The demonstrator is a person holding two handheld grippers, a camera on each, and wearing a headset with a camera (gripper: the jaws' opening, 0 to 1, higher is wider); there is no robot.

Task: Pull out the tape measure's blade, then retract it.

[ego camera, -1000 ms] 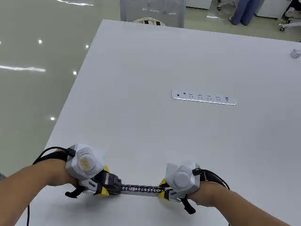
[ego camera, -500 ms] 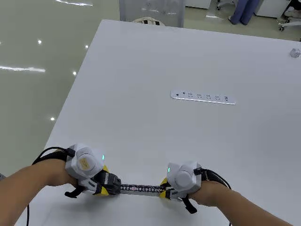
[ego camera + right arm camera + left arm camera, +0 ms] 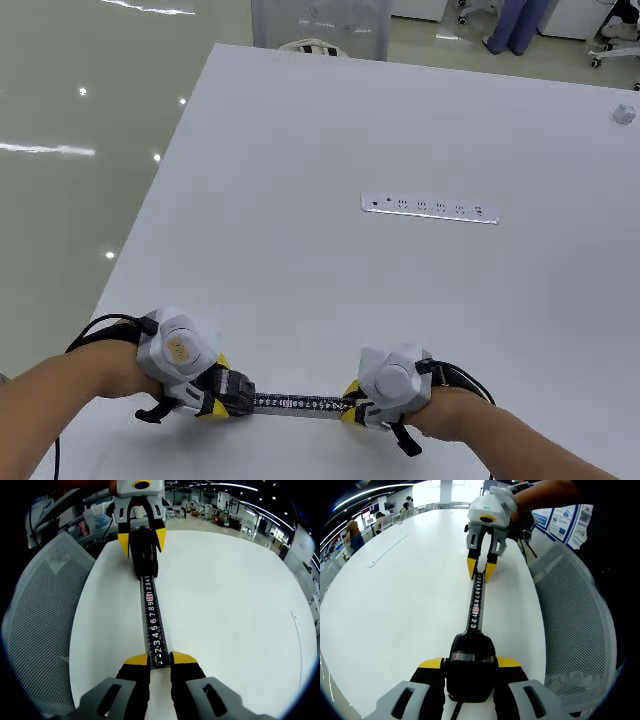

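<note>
A black tape measure case (image 3: 470,662) sits clamped between the yellow-tipped jaws of my left gripper (image 3: 470,666), low on the white table (image 3: 330,130) near its front edge. Its black blade (image 3: 298,403) with white numbers runs along the tabletop to my right gripper (image 3: 352,410). In the right gripper view the right gripper (image 3: 160,661) is shut on the blade's end (image 3: 159,660), and the case (image 3: 145,550) shows at the far end in the left gripper (image 3: 141,542). The left gripper view shows the blade (image 3: 477,602) reaching the right gripper (image 3: 481,572).
A white power strip (image 3: 429,208) lies flat at mid-table, well beyond the grippers. A small pale object (image 3: 625,115) rests at the far right edge. A mesh chair back (image 3: 575,625) stands just off the table's near edge. The table's left edge drops to a glossy floor.
The right gripper has drawn slightly further right from the left one, so a little more blade shows between them. The left gripper has hardly moved.
</note>
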